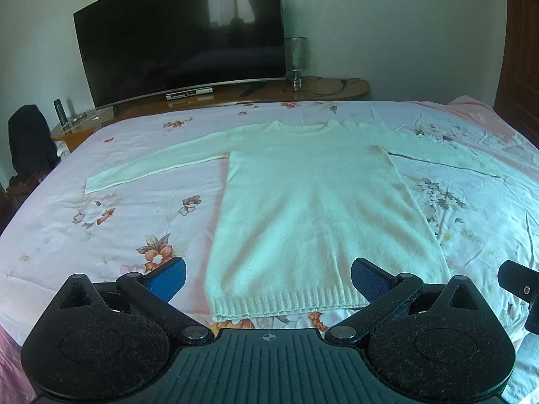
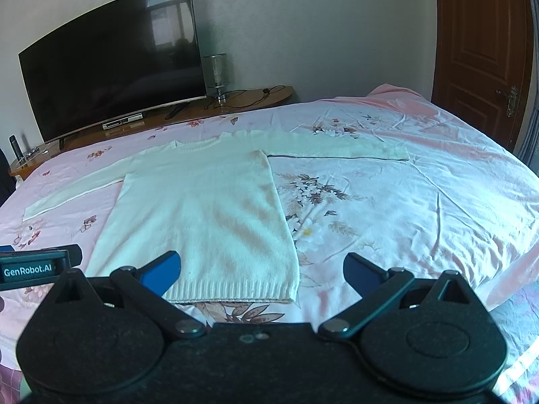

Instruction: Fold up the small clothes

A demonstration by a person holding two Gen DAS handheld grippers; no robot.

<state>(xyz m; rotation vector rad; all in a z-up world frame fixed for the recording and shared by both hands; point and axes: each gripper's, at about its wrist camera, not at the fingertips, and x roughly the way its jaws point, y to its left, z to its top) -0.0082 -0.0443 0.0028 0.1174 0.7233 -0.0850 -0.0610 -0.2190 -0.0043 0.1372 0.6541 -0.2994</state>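
right-wrist view only: brown door (image 2: 481, 50)

Fuzzy ribbed-knit sweater (image 1: 313, 208); smooth creased cotton bedsheet (image 1: 111, 222); glossy wooden door (image 2: 481, 43).

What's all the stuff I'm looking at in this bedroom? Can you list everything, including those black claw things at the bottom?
sweater: one, white knit, flat on the bed, sleeves spread out
bedsheet: one, pink floral, covering the bed
television: one, black, screen off, on the stand
TV stand: one, brown wood, behind the bed
lamp: one, silvery, right of the television
set-top box: one, silver, under the television
door: one, brown wood, far right
left gripper: one, black with blue pads, jaws open, nothing held
right gripper: one, black with blue pads, jaws open, nothing held
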